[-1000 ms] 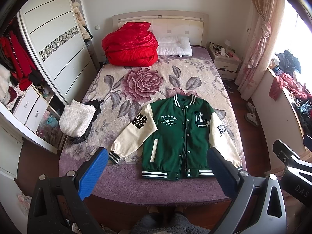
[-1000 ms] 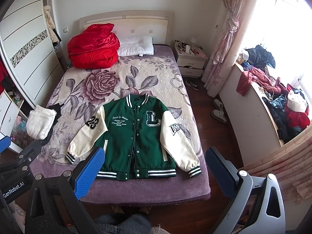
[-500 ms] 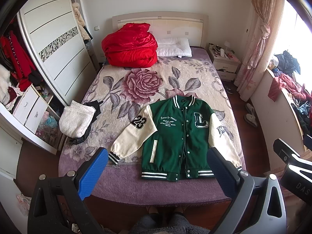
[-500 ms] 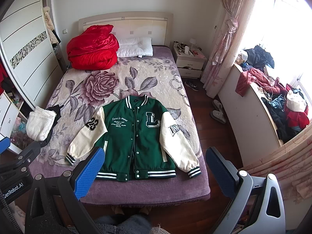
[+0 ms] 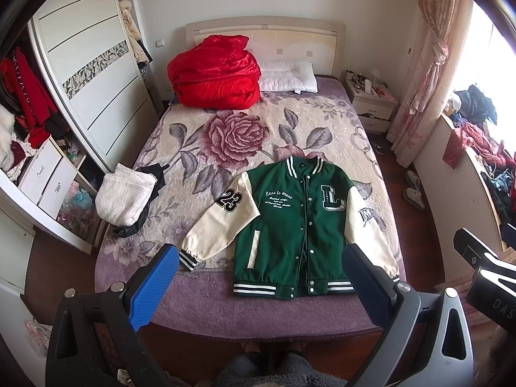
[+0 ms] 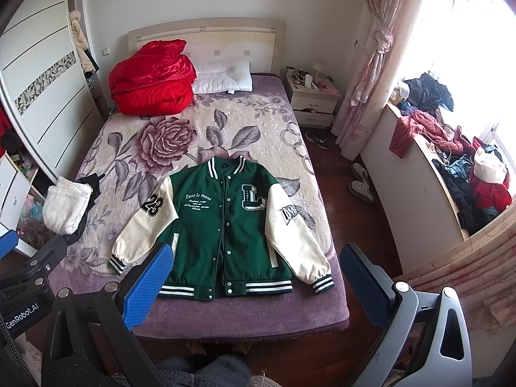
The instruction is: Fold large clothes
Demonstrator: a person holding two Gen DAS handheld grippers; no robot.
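At the far left a white wardrobe (image 5: 96,74) stood open beside the bed (image 5: 258,303), and a folded white knit (image 5: 124,198) lay on the blanket's left edge, well apart from the task's garment. The left gripper (image 5: 261,285) hovered above the near edge of the bed, its blue-padded fingers (image 5: 151,287) spread wide and holding nothing. The green varsity jacket (image 5: 290,225) lay flat, face up and snapped shut, on the near half of the bed toward the right, hem nearest, cream sleeves angled outward. It looked thick and fairly heavy, soft rather than stiff, with smooth sleeves that might slip; the ribbed cuffs (image 6: 117,262) or the shoulder seams seemed the surest places to pinch. The right gripper (image 6: 254,282) likewise stood fully open and empty. A red quilt (image 6: 151,77) sat far behind.
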